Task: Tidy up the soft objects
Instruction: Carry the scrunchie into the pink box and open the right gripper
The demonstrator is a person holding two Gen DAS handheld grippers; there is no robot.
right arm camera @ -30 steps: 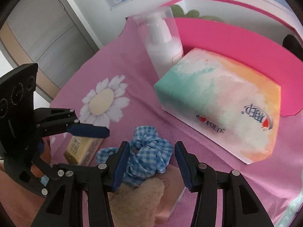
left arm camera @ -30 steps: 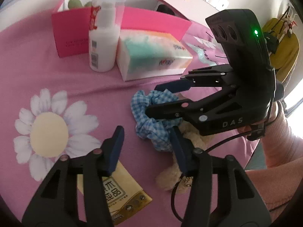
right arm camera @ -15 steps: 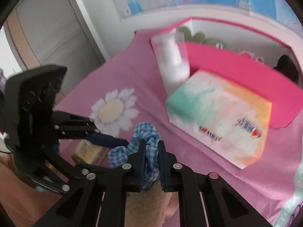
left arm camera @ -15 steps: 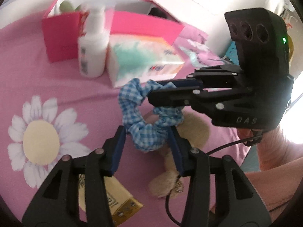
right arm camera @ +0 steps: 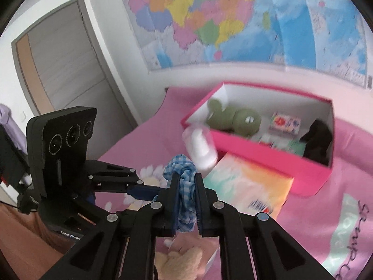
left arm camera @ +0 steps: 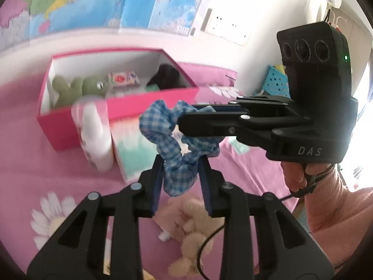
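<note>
The blue checked scrunchie (left arm camera: 179, 149) hangs in the air above the pink surface (left arm camera: 35, 177), at 6 o'clock from the pink box (left arm camera: 149, 107). The right gripper (right arm camera: 185, 200) has its jaws clenched on it. The left gripper (left arm camera: 180, 182) jaws also press its lower loop from both sides.

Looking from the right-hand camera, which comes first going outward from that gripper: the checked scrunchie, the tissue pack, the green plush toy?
1. Checked scrunchie, clamped between the right gripper jaws.
2. Tissue pack, just beyond, rightward.
3. Green plush toy, farthest, inside the pink box.
</note>
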